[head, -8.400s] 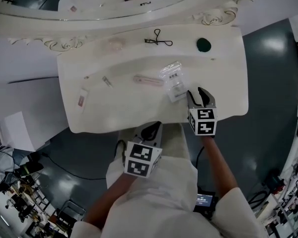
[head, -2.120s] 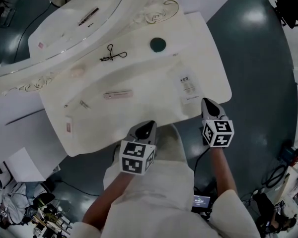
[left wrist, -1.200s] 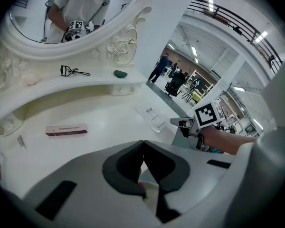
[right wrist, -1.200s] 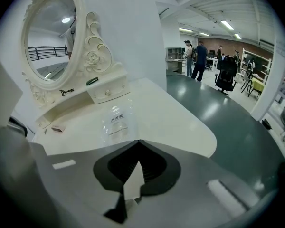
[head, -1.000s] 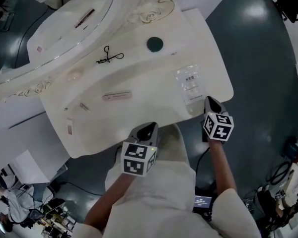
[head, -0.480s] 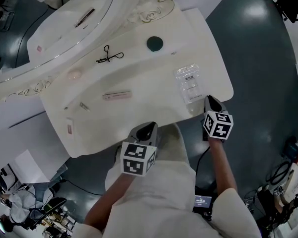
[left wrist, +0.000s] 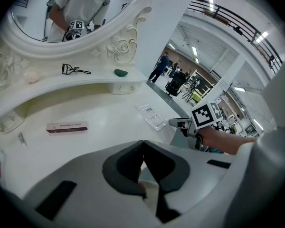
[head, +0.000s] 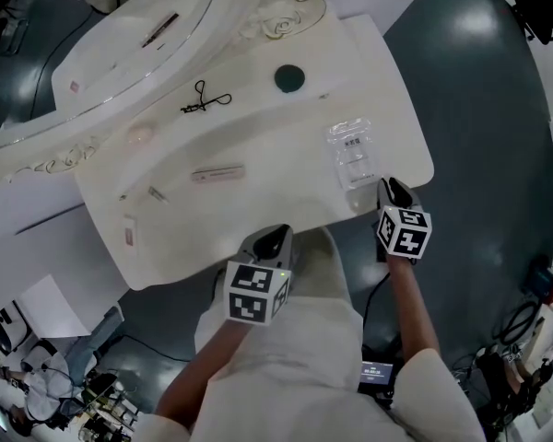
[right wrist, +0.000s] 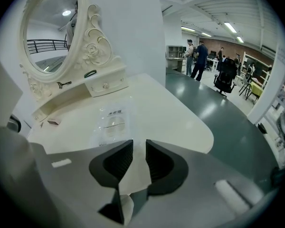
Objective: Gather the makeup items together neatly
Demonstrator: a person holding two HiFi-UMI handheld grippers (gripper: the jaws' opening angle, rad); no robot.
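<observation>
A clear plastic packet [head: 353,155] lies flat near the white vanity table's [head: 258,201] front right edge. My right gripper [head: 390,190] is just behind the packet [right wrist: 111,122]. Its jaws have just been opening and stand a little apart with nothing between them [right wrist: 139,158]. My left gripper [head: 275,242] hangs at the front edge, shut and empty [left wrist: 143,163]. A pink box [head: 217,173] lies mid-table. On the raised shelf are a black eyelash curler [head: 205,97], a green round item [head: 289,78] and a pale pink puff [head: 140,134].
Two small items [head: 157,193] [head: 129,235] lie at the table's left end. An ornate oval mirror [head: 147,26] rises behind the shelf. Dark floor surrounds the table on the right. People and chairs stand far off in the hall [right wrist: 199,56].
Over the last second both grippers keep their places and the packet stays put. Several seconds ago the packet lay beside the pink box; it now lies further right.
</observation>
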